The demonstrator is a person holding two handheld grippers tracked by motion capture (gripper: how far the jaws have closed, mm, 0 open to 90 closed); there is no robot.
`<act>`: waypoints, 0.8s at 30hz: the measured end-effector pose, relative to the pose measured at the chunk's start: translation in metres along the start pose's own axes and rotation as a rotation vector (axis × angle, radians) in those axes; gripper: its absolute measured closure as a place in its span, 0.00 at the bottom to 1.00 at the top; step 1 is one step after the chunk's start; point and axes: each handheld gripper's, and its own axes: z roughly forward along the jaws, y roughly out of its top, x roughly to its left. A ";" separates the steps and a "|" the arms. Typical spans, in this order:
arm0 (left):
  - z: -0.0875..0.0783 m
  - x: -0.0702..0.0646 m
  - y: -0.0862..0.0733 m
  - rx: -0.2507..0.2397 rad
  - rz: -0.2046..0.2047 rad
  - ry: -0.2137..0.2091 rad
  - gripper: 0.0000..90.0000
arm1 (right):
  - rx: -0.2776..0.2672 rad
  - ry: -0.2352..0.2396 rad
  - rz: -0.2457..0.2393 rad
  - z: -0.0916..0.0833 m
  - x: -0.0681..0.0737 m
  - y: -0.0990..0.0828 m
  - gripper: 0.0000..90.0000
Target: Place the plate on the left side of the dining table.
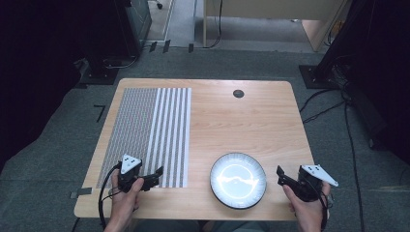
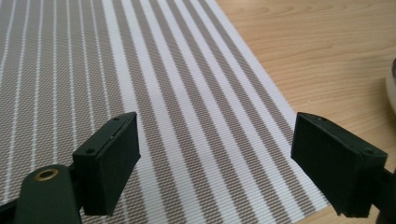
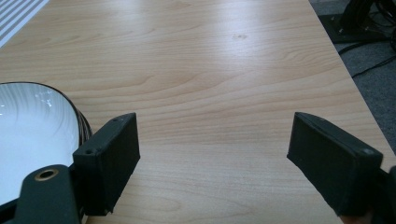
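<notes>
High view: plate sits near edge of table, between your hand-held grippers; right hand-held gripper is nearer. Left gripper view: jaws apart over striped mat. Right gripper view: jaws apart, plate just left.

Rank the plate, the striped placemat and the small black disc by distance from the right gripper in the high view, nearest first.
From the right gripper:
1. plate, just to its left near the front edge.
2. striped placemat, beyond the plate on the table's left half.
3. small black disc, near the far edge.
</notes>
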 end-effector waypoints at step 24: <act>0.025 -0.063 0.018 0.003 0.030 -0.131 0.17 | -0.013 0.042 -0.006 -0.004 0.014 0.001 0.20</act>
